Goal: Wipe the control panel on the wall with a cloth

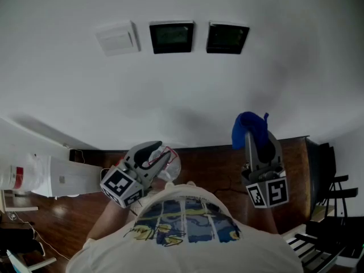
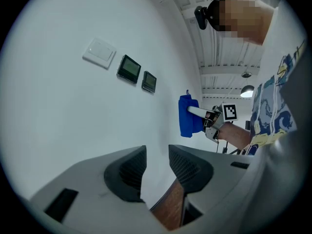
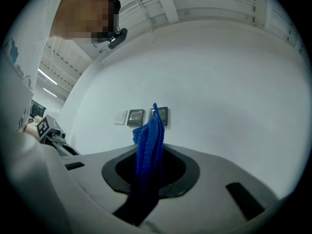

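Blue fuzzy cloth (image 3: 148, 140): bunched into an upright fold, pinched at its lower part and sticking up out of the right gripper. It is held in the air well below the control panels and does not touch the wall.
Control panels: two dark, square, glassy panels (image 1: 172, 37) (image 1: 227, 38) side by side on a plain white wall, with a white plastic switch plate (image 1: 118, 38) just left of them.
Task progress: judging by the gap between cloth and panels, the cloth is in hand but wiping contact has yet to be made. The reach up to the panels and every wipe are left. Whether the panels are dirty cannot be told.
Right gripper (image 1: 254, 136): clenched on the cloth, jaws closed against the fabric, aimed up towards the panels from below and slightly right.
Left gripper (image 2: 156, 162): jaws a narrow gap apart with nothing between them, only white wall and brown floor showing through. It is held low, down and left of the panels, touching nothing.
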`<state>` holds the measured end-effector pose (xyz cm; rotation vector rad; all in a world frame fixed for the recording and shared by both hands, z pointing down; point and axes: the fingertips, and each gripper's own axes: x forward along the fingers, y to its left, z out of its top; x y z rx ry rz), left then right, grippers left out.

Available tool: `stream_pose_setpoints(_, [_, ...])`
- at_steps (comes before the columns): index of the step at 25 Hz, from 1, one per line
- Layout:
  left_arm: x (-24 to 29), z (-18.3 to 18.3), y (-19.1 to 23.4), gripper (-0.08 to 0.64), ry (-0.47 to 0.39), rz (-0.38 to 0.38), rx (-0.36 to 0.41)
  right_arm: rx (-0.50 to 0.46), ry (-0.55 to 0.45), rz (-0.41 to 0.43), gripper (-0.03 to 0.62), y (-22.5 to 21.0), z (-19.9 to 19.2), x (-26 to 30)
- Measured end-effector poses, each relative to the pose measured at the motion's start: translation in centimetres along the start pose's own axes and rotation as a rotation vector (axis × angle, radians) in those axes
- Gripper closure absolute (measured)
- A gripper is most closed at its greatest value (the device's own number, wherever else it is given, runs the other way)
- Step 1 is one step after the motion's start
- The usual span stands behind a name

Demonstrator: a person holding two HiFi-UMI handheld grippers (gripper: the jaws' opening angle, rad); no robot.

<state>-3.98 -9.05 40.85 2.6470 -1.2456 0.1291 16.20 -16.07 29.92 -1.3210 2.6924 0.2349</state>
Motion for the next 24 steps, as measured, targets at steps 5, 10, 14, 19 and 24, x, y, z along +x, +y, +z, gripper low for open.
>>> stream_pose_setpoints(5, [-0.5,0.3,1.0,0.44,-0.011,0.046,0.0,0.01,0.008,0.014,0.495,0.3,-0.4,0.0])
stream_pose_setpoints(10, [-0.1,1.0,1.3,0.44,-0.023,0.063,0.006,0.014,0.012,0.032,0.495,0.1,-0.6,0.3])
stream_pose_setpoints(14, [-0.2,1.1,1.4,0.44,-0.024,0.079,0.011,0.019,0.009,0.047,0.497,0.1,-0.8,0.6])
stream_pose_setpoints(19, [-0.3,1.1,1.6,0.44,-0.022,0.089,-0.001,0.015,0.011,0.071,0.495,0.4,-0.7,1.4])
stream_pose_setpoints(24, [0.4,0.9,2.3,0.44,-0.021,0.089,0.005,0.019,0.013,0.081,0.495,0.4,-1.2,2.3])
